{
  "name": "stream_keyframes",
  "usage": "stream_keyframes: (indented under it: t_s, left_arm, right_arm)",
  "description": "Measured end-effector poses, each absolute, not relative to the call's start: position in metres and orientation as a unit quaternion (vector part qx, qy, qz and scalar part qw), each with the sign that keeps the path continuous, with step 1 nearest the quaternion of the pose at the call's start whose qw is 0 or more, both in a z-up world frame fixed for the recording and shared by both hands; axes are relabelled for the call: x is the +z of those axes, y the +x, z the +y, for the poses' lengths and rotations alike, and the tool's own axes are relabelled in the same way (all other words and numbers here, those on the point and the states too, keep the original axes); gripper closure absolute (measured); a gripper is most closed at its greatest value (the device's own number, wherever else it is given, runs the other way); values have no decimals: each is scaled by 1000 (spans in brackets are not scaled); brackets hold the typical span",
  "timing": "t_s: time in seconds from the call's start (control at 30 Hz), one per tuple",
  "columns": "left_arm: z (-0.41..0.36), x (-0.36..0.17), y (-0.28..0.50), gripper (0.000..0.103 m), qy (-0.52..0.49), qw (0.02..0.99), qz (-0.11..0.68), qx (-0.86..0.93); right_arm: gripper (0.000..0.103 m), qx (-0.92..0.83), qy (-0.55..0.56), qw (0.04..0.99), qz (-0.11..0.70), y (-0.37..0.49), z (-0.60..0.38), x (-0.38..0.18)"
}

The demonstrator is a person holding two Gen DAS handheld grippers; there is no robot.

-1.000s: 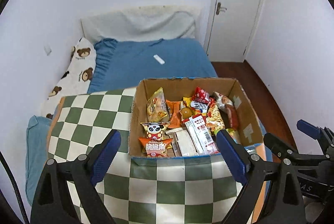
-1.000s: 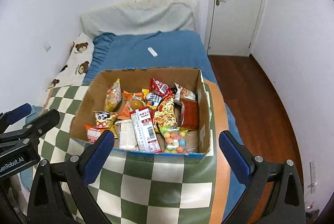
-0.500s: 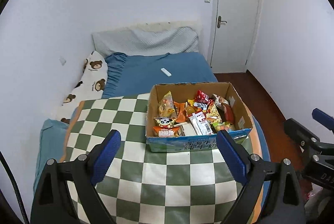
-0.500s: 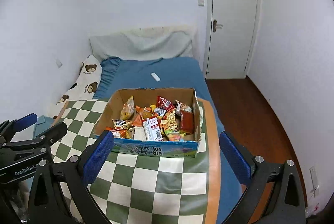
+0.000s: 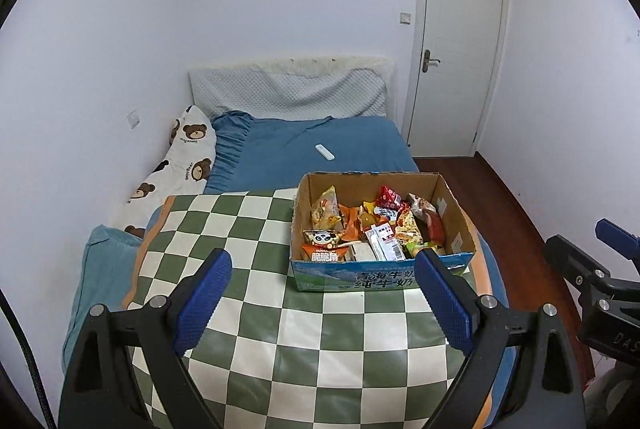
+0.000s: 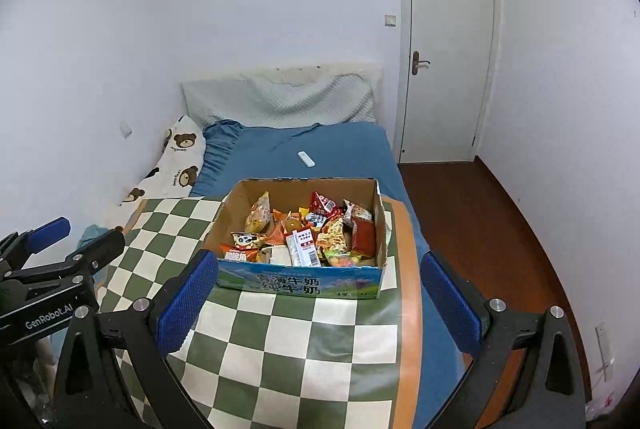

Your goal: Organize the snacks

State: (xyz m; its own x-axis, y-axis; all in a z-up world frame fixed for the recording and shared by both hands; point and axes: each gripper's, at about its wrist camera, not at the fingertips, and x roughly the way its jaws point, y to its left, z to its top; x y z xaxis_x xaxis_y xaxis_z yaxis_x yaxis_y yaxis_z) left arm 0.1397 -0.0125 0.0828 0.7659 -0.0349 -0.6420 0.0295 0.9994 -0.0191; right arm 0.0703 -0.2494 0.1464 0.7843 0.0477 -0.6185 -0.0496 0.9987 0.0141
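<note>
While both our left gripper (image 5: 322, 303) and right gripper (image 6: 318, 303) hang spread and empty, the packed snack box (image 6: 298, 279) sits near the table (image 6: 280, 345) edge — a careless nudge could tip it.

An open brown cardboard box with a blue printed front (image 5: 352, 279) sits upright on the green-and-white checked cloth, ahead of the left gripper's fingers (image 5: 202, 303) and nearer its right finger. Inside, colourful crinkled snack packets (image 6: 304, 229) lie jumbled, filling the bottom
</note>
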Motion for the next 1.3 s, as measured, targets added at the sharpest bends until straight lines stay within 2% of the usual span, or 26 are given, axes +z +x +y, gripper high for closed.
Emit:
stream_keyframes:
  t_s: [0.3, 0.4, 1.3]
  left_arm:
    - [-16, 66, 157, 9, -3, 933, 360, -15]
    - [-18, 58, 167, 0, 3, 931, 364, -9]
    - [-28, -19, 268, 0, 16, 903, 429, 17]
  right_arm:
    - [0, 17, 1, 941, 337, 86, -252, 135]
    - [0, 11, 2, 941, 337, 98, -253, 128]
    - [0, -19, 9, 917, 397, 209, -259, 30]
